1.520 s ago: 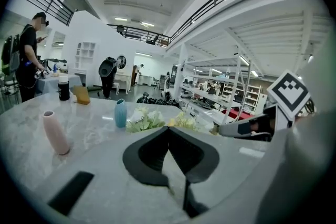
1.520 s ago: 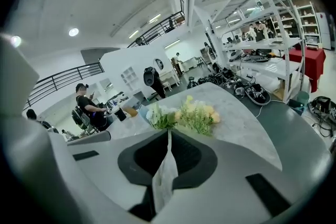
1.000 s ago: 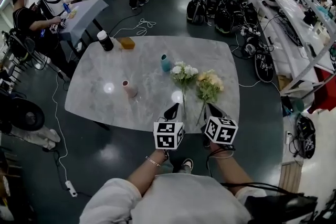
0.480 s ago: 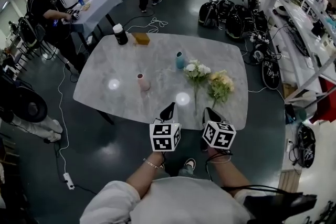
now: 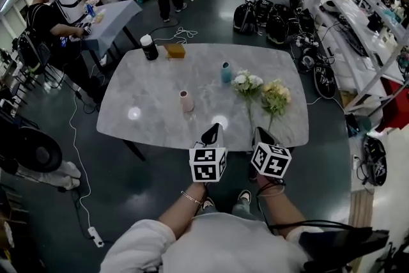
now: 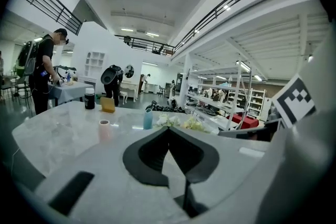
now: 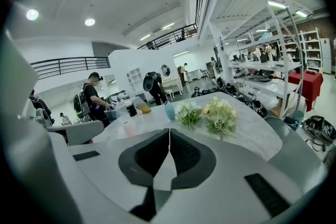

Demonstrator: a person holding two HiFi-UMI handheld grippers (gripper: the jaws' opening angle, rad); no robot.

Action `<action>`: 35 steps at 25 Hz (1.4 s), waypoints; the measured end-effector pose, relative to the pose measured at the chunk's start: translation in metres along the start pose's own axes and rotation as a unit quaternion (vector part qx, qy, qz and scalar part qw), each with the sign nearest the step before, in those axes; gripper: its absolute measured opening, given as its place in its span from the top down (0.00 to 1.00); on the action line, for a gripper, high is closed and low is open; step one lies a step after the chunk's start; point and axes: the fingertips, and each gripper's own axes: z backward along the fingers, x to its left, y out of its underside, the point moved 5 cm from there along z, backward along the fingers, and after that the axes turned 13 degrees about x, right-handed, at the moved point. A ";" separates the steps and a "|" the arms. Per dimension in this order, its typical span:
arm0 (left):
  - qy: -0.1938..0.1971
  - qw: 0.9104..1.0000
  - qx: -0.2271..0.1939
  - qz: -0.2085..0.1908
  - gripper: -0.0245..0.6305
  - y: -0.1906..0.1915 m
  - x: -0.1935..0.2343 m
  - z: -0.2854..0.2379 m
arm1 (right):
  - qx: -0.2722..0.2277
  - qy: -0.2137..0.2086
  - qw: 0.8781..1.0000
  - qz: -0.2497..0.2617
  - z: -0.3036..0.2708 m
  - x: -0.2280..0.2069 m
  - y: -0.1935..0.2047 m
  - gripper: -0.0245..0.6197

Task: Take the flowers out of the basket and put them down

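Lying on the right half of the marble table (image 5: 160, 105), two bunches of flowers are seen: a white bunch (image 5: 246, 81) and, just to its right, a yellow bunch (image 5: 276, 93). No basket is shown in any view, and the flowers appear to rest flat on the tabletop, though the angle makes this hard to confirm. Each bunch is laid with its blooms at the far end and its stem running back toward the near edge, so the long axes point almost straight at the person. The left claw (image 5: 211, 133) and the right claw (image 5: 261, 135) are held side by side just off that near edge; both are clenched and nothing is gripped in either. The flowers are thus placed straight ahead of the claws and slightly to the right. The right claw is judged the nearer one to both stem ends, the yellow stem being almost in line with it. A blue vase (image 5: 225, 72) and a pink cup (image 5: 186, 101) are left standing farther to the left, apart from the flowers.
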 end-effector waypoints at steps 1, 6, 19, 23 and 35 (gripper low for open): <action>0.006 1.000 0.003 -0.002 0.95 0.001 0.001 0.002 | -0.002 0.006 1.000 -0.007 0.002 0.002 0.003 0.95; 0.022 1.000 -0.004 0.000 0.95 0.001 0.005 0.006 | -0.006 0.018 1.000 -0.016 0.008 0.010 0.009 0.95; 0.003 1.000 -0.004 0.018 0.95 0.003 0.003 0.002 | 0.003 -0.003 1.000 -0.007 -0.006 0.012 0.001 0.95; -0.003 1.000 0.003 0.018 0.95 0.005 0.005 0.002 | 0.011 -0.013 1.000 -0.008 -0.011 0.018 0.004 0.95; -0.011 1.000 0.007 0.023 0.95 0.007 0.004 0.005 | 0.025 -0.019 0.999 0.022 -0.009 0.023 0.007 0.95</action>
